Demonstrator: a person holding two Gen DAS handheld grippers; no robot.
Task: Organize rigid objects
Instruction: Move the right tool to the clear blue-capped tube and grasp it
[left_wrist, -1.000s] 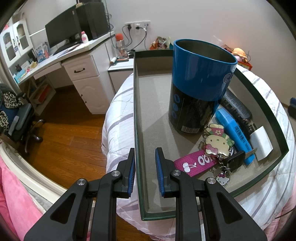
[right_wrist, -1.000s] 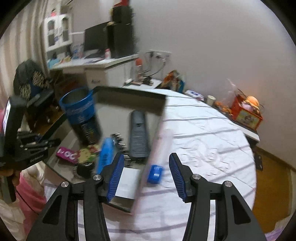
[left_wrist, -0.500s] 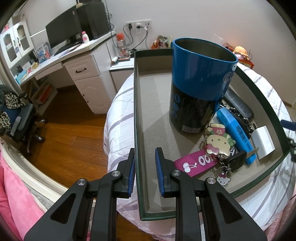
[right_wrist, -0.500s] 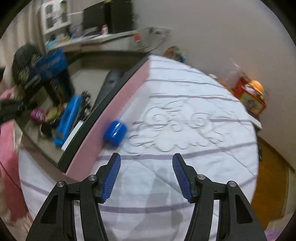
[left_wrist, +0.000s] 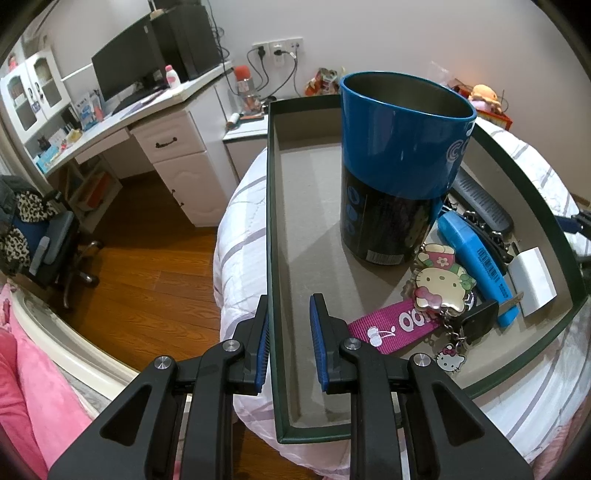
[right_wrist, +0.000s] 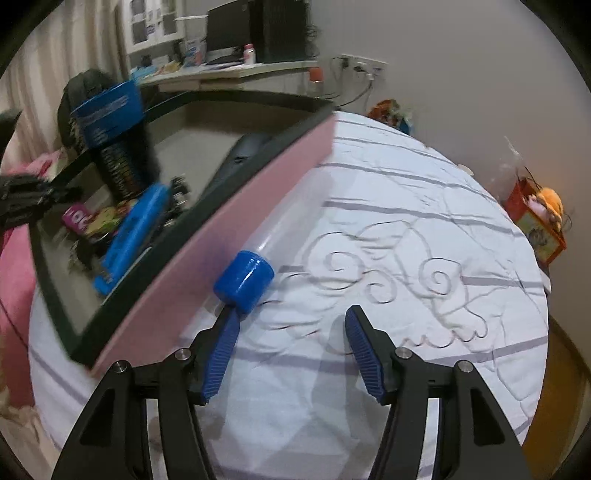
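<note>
A shallow box tray with a dark green rim and pink outer wall lies on the bed. It holds a tall blue and black can, a Hello Kitty keychain on a pink strap, a blue stapler-like block, a dark remote and a white card. My left gripper straddles the tray's left wall, the left pad against it, the right a little off. My right gripper is open over the quilt. A clear bottle with a blue cap lies against the tray's outer wall, just ahead of the right gripper's left finger.
The white striped quilt stretches to the right of the tray. A desk with monitor and drawers stands at the far left over a wooden floor. A chair is at the left. A red box with toys sits at the far right.
My right gripper has swung from over the tray to outside it, coming low toward the blue-capped bottle. The left gripper has stayed on the tray's wall.
</note>
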